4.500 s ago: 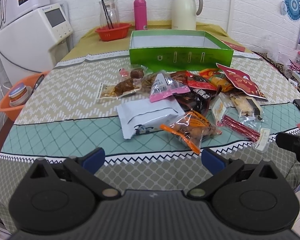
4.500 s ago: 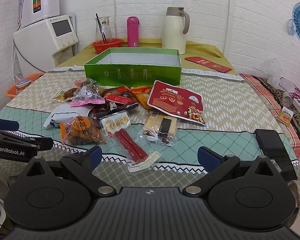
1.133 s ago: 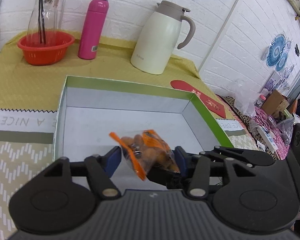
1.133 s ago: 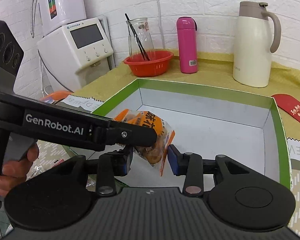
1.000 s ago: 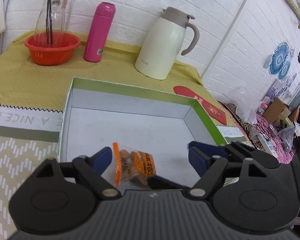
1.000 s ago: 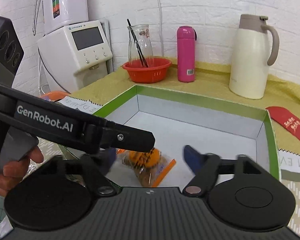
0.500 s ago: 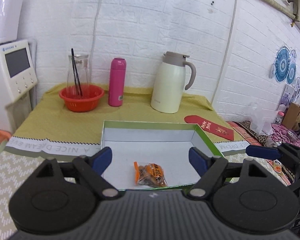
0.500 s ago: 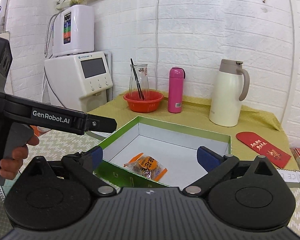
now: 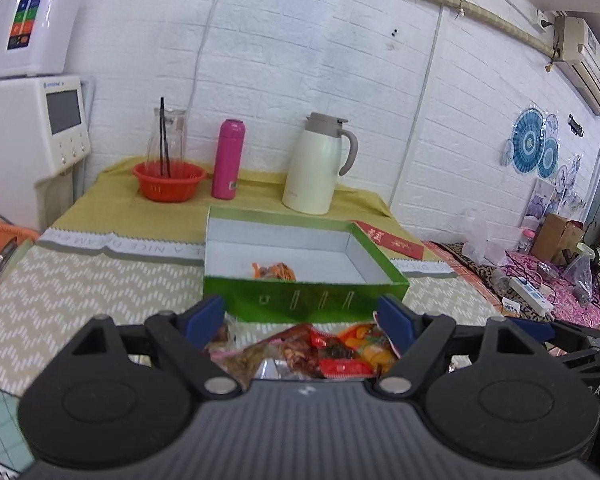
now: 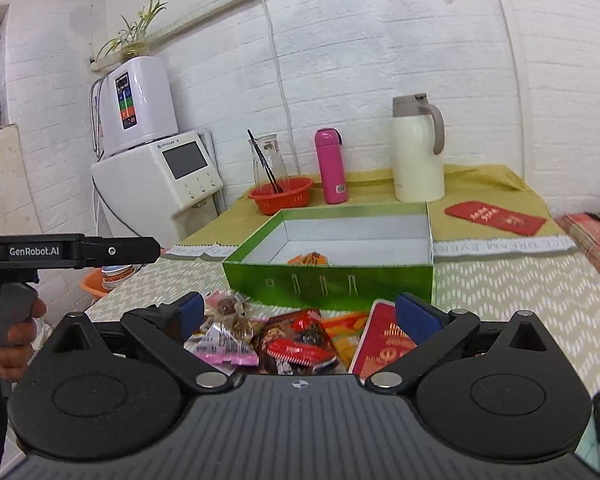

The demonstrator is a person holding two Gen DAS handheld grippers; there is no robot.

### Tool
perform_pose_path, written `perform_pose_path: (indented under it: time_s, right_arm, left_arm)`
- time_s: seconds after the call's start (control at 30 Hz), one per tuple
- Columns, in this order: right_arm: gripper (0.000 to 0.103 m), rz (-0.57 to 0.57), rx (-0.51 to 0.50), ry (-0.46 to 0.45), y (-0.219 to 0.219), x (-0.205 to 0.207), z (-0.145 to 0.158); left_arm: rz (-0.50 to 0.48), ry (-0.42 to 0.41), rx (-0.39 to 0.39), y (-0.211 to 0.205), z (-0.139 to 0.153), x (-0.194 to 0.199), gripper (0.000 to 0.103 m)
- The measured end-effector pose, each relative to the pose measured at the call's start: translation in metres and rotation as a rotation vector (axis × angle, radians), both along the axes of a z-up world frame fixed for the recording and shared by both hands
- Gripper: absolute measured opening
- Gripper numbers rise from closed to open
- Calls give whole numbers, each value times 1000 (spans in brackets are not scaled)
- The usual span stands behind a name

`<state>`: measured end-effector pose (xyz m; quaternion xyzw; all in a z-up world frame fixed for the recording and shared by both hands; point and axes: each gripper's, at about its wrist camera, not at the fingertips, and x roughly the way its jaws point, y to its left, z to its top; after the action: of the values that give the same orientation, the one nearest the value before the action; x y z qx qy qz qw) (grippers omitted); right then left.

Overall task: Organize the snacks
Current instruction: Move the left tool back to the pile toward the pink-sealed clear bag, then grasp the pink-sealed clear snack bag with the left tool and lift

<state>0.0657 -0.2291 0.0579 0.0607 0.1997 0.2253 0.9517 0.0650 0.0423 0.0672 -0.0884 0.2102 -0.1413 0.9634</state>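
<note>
Orange pack [image 9: 274, 271] has been released into green box [image 9: 304, 300]; both tongs [image 9: 302, 320] [image 10: 298, 316], now drawn back, are spread and empty above the remaining snacks [image 10: 296, 340] on the table

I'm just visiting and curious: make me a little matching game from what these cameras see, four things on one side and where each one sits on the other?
Things:
1. orange snack bag
2. pink bottle
3. red envelope
4. glass jug

Places:
A. standing in the red basket
B. lying flat on the yellow cloth, right of the box
C. inside the green box
D. upright between the basket and the cream thermos

Pairs: 1-C, 2-D, 3-B, 4-A
</note>
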Motion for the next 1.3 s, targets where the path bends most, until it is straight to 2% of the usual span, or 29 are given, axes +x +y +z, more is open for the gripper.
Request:
perform_pose_path:
  time_s: [0.17,0.3,0.37,0.5,0.6,0.8,0.9,0.97,1.17,1.23,1.3]
  right_arm:
    - [103,-19,56,1,-2,-26,-33]
    - [103,1,-9,22,17,-30,-52]
    - [103,40,-32,48,31,-26,-58]
    - [103,119,-75,100,64,-13,-58]
    - [103,163,-91,100,87,1,-54]
    - [103,154,-182,91,126,36,-58]
    - [103,162,-173,95,135,48,-58]
    - [103,161,-201,81,139,51,-57]
    - [103,164,-232,93,128,51,-63]
    - [103,166,-225,110,123,53,-66]
    - [103,172,-209,114,120,55,-67]
  left_arm:
    - [13,64,-19,10,-37,-20,80]
    - [23,148,-32,22,-61,-24,80]
    - [41,173,-46,32,-68,-24,80]
    - [113,174,-48,54,-72,-28,80]
    - [144,184,-76,69,-76,-31,80]
    - [155,210,-132,88,-82,-30,80]
    - [133,210,-153,90,-81,-23,80]
    - [97,210,-161,88,-76,-14,80]
    - [-105,228,-247,67,-65,30,79]
    - [-154,255,-232,53,-68,47,77]
    - [-177,283,-210,41,-73,62,70]
